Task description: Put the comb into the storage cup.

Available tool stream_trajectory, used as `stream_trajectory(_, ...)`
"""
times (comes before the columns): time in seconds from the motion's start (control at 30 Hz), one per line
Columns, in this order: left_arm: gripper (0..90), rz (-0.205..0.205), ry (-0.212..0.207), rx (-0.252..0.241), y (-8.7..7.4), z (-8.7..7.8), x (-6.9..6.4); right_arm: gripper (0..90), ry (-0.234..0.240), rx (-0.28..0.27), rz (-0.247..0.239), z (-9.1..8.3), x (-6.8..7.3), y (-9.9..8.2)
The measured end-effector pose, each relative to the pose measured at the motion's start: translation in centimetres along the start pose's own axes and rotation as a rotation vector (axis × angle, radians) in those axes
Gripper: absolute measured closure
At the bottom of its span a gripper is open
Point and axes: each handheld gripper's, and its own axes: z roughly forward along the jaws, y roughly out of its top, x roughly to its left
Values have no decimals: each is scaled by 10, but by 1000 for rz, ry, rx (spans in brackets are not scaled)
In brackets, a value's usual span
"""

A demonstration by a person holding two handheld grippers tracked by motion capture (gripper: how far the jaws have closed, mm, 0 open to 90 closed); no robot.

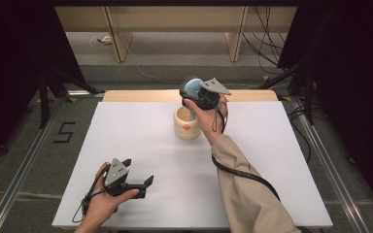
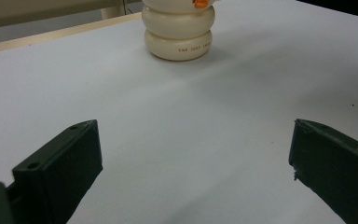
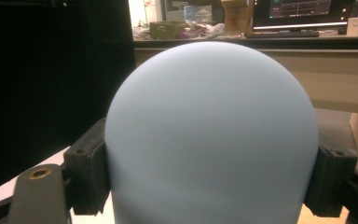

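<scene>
Blue domed lid [image 3: 212, 135] sits clamped in the right claw [image 1: 194, 89], lifted clear above the cream jar [image 1: 186, 124] (mouth exposed); left claw [image 1: 141, 183] rests open on the counter [image 1: 141, 141].

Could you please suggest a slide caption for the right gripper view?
Right gripper clamping a pale blue dome-shaped lid between its black fingers, desks and monitors behind.

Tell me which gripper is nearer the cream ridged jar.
Right. The right gripper, jaws shut on a pale blue dome, is just above and behind the cream jar. The left gripper, jaws open, sits at the table's near left.
</scene>
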Motion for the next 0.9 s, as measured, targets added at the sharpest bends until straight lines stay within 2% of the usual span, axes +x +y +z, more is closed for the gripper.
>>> stream_trajectory(0.9,21,-1,-2,0,0,0,0,203,3,17,5,1,0,-11)
